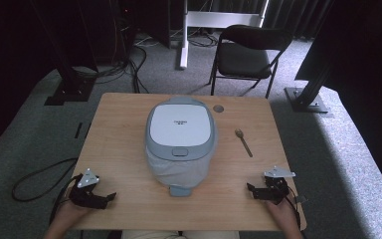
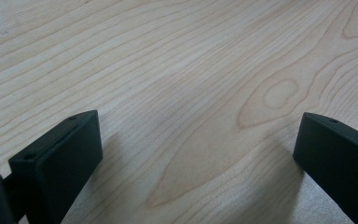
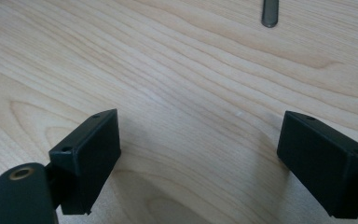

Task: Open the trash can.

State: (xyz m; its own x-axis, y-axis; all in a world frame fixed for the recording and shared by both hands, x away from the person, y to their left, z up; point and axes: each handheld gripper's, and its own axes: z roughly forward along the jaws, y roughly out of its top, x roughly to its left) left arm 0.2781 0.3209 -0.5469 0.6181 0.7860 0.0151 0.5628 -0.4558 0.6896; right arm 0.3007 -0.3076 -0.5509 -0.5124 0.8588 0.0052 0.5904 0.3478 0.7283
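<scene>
I've got both tools parked at the near edge of the wooden table point(image 1: 119, 129), and nothing is in hand yet. My left gripper point(image 1: 107, 196) sits near the front left corner with its jaws spread wide over bare wood, holding nothing; my right gripper point(image 1: 252, 189) mirrors it at the front right, jaws just as wide and released. Between them, in the middle of the table, is the rice cooker point(image 1: 181, 142), lid down, with its latch button point(image 1: 180, 152) facing me and a grey tab point(image 1: 180, 190) sticking out at the near end. To its right, well apart, lies a spoon point(image 1: 243, 142) with its handle angled toward my right tool; I catch the tip of that handle at the top of the right gripper view point(image 3: 270, 14). My read is that the spoon is the nearest pick for the right side, so I'd go straight ahead, keep the jaws low and level, straddle the handle across its width and close gently, since a thin flat handle on wood can skate away. If the lid comes first, I'd press the latch squarely with one jaw tip and steady the body with the left.
</scene>
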